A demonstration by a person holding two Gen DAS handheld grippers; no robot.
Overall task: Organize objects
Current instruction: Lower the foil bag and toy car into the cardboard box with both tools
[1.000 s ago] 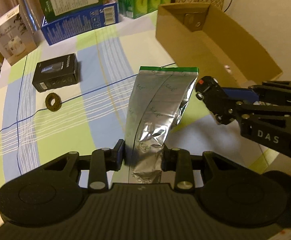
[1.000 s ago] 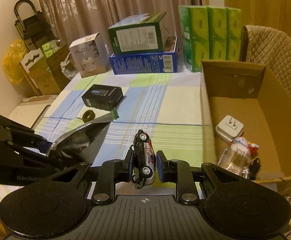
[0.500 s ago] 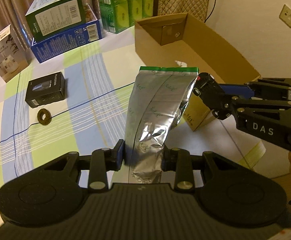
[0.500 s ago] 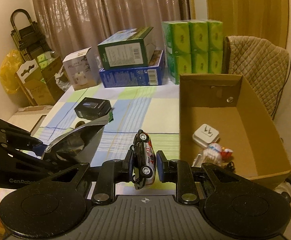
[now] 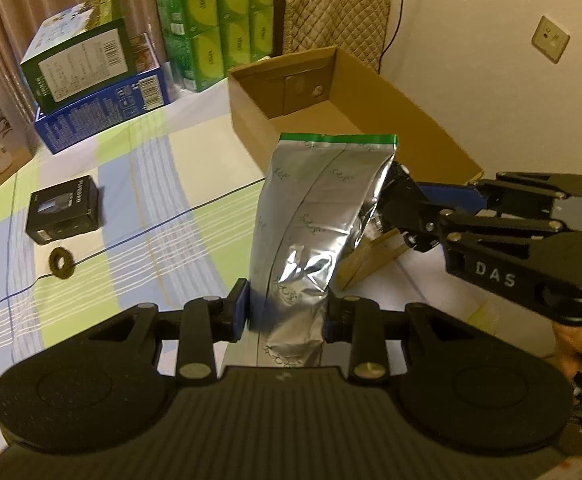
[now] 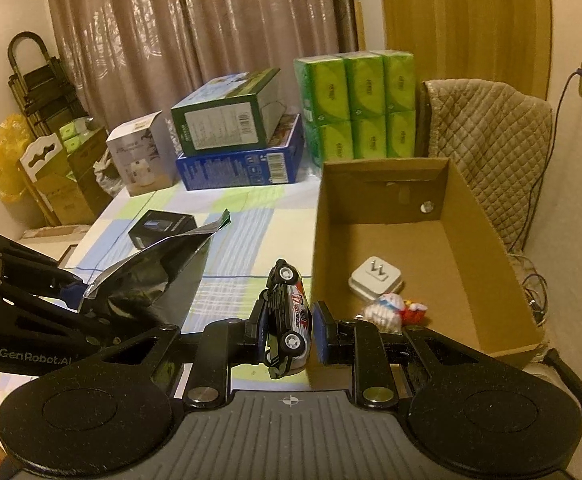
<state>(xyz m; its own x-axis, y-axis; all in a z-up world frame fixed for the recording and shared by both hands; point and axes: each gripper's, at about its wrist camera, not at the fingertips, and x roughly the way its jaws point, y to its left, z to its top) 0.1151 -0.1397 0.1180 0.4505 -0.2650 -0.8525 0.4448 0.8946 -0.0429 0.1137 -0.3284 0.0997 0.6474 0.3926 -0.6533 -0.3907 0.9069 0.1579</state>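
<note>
My left gripper [image 5: 287, 312] is shut on a silver foil pouch [image 5: 319, 216] with a green top strip, held upright above the checked tablecloth. My right gripper [image 6: 291, 328] is shut on a small toy race car [image 6: 289, 312], held on its side just left of the open cardboard box [image 6: 487, 240]. The box also shows in the left wrist view [image 5: 423, 120], beyond the pouch. The right gripper [image 5: 403, 200] reaches in from the right behind the pouch. The box holds a white plug adapter [image 6: 375, 278] and a small white and red toy [image 6: 391, 308].
A black box [image 5: 63, 210] and a dark ring [image 5: 61, 264] lie on the cloth [image 5: 151, 184] at left. Stacked green and blue cartons [image 6: 235, 136], a white carton [image 6: 139, 160] and green tissue packs [image 6: 355, 108] line the far edge. A padded chair [image 6: 491, 140] stands behind the box.
Both grippers have risen and pulled back with their loads; the box now appears farther away and more of its inside shows. The right gripper's jaw looks slightly looser on the car.
</note>
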